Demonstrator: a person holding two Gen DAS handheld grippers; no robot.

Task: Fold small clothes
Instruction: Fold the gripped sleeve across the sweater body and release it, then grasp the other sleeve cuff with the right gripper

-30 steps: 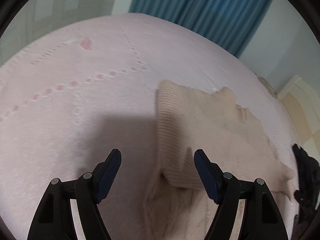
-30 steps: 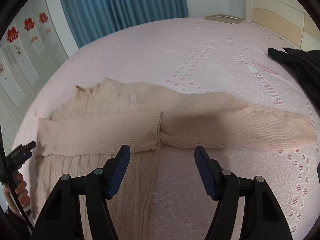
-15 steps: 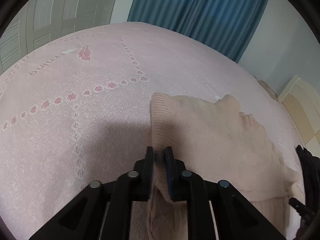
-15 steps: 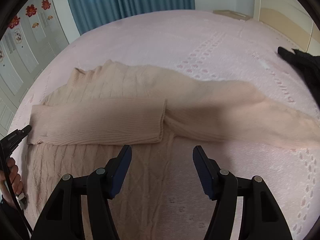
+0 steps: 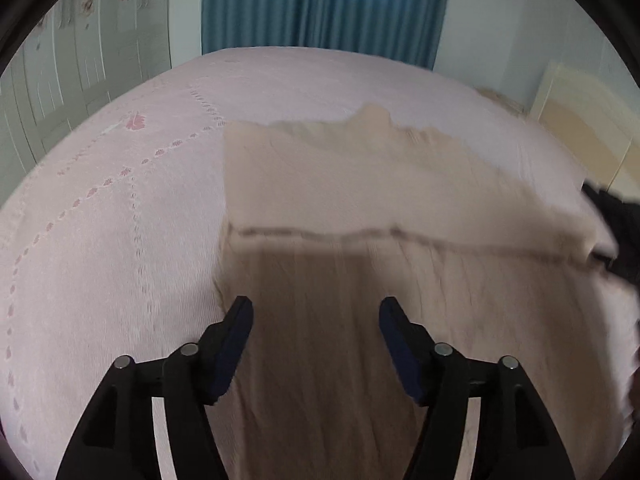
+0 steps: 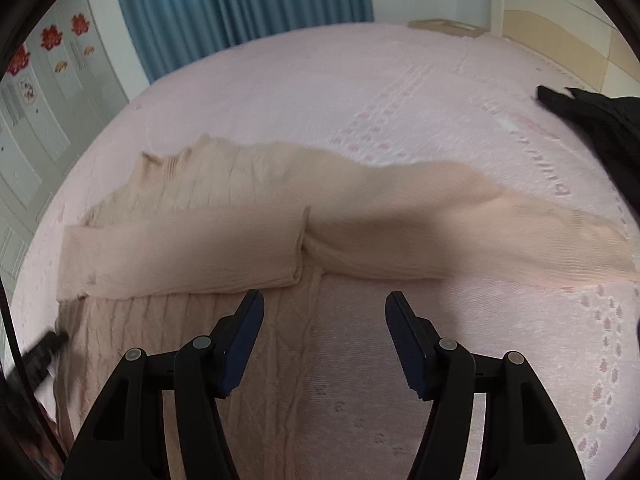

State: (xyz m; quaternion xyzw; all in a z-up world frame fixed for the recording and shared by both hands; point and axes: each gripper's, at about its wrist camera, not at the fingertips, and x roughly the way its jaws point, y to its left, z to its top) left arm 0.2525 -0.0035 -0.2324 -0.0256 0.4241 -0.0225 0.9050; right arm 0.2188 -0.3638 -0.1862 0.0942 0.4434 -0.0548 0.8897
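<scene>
A beige knitted sweater (image 6: pixel 192 320) lies flat on the pink bedspread (image 6: pixel 360 92). Its left sleeve (image 6: pixel 180 252) is folded across the chest. Its right sleeve (image 6: pixel 460 232) stretches out to the right over the bed. My right gripper (image 6: pixel 324 312) is open and empty, just above the sweater's right edge below the sleeves. In the left wrist view the sweater (image 5: pixel 360 200) fills the middle, and my left gripper (image 5: pixel 316 316) is open and empty above its body. The left gripper's tip also shows in the right wrist view (image 6: pixel 44 344), at the sweater's left side.
A black garment (image 6: pixel 592 120) lies on the bed at the right; it also shows in the left wrist view (image 5: pixel 616 216). Blue curtains (image 6: pixel 240 4) hang behind the bed. White wardrobe doors (image 6: pixel 36 92) stand at the left. A wooden headboard (image 6: pixel 560 20) is at the far right.
My left gripper shut on the sweater's left fold half a second ago; now it is open again and has swung right over the body. The right gripper stayed open, nearly still.
</scene>
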